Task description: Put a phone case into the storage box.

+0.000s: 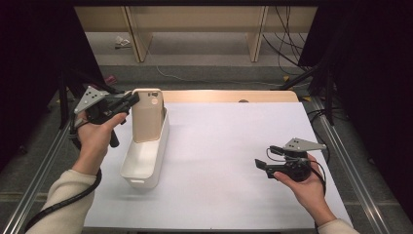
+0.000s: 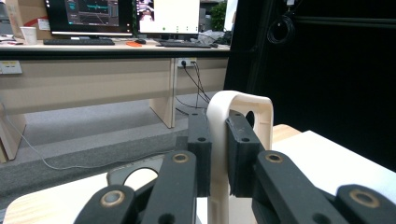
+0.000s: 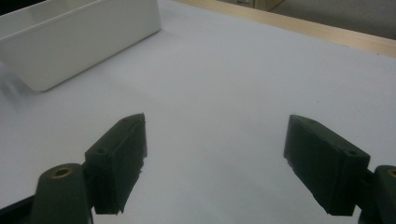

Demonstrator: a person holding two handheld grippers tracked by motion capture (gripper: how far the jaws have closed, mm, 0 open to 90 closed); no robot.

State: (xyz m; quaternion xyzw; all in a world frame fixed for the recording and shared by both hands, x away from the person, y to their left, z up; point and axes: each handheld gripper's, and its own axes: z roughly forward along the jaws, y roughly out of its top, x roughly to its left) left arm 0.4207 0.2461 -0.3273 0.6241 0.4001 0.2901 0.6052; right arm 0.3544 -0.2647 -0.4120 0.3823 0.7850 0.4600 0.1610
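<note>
A white sheet covers the wooden bench (image 1: 229,96), which sits between metal rails (image 1: 341,156). Black curtains (image 1: 375,73) hang on both sides. Beyond lies grey carpet (image 2: 84,135), where a long desk (image 2: 93,70) carries monitors (image 2: 91,16) and keyboards, with cables trailing below.

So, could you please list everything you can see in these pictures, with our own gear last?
phone case: one, beige, upright in the far end of the bin, clamped at its top edge
bin: one, white, oblong, on the left part of the sheet
sheet: one, white, covering most of the table
table: one, light wood, its edge showing beyond the sheet
desks: light wood, across the floor beyond the table
monitors: at least two, on a desk, seen in the left gripper view
left gripper: one, black, shut on the phone case, held in the left hand
right gripper: one, black, jaws apart, over the sheet at right, held in the right hand
</note>
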